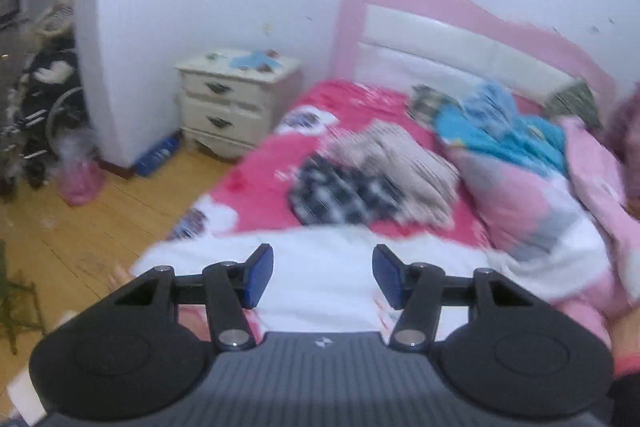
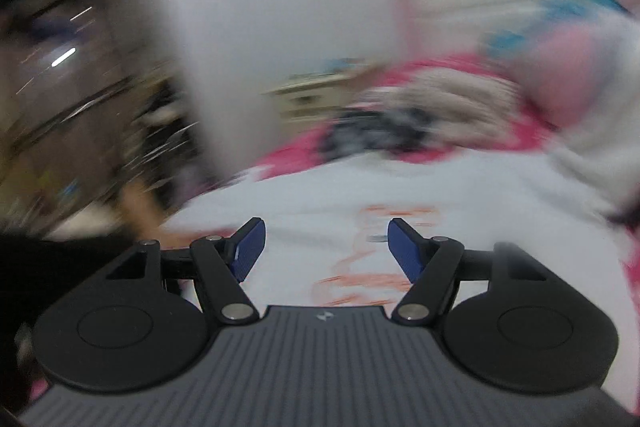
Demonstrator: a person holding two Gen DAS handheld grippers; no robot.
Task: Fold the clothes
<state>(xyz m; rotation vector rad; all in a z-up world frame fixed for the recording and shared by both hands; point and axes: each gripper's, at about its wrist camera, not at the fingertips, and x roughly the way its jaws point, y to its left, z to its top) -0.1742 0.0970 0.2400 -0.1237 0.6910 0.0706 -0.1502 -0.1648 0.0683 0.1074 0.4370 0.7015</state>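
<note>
At the far left of the left wrist view a dark bundle (image 1: 48,99) with a wheel sits against the wall, and a pink bag (image 1: 80,183) lies on the wooden floor (image 1: 104,227) in front of it. Next comes a cream nightstand (image 1: 236,103) with two drawers and some blue clutter on top, standing just beside the bed (image 1: 320,103), which has a bright pink sheet and a pink-and-white headboard (image 1: 460,43).

On the sheet, a dark checked garment (image 1: 340,191) touches a beige striped one (image 1: 404,163). To their right is a heap of blue and pink bedding (image 1: 520,163).

Nearest the camera a white garment (image 1: 320,267) is spread flat on the bed. The left tongs (image 1: 323,277) hover over it with their blue pads well apart and nothing between them.

The right wrist view is heavily blurred (details are hard to trust). The same white garment (image 2: 360,195) shows an orange print, just ahead of the right tongs (image 2: 326,251). These are likewise spread wide and hold nothing. Whether either pair touches the cloth cannot be told.
</note>
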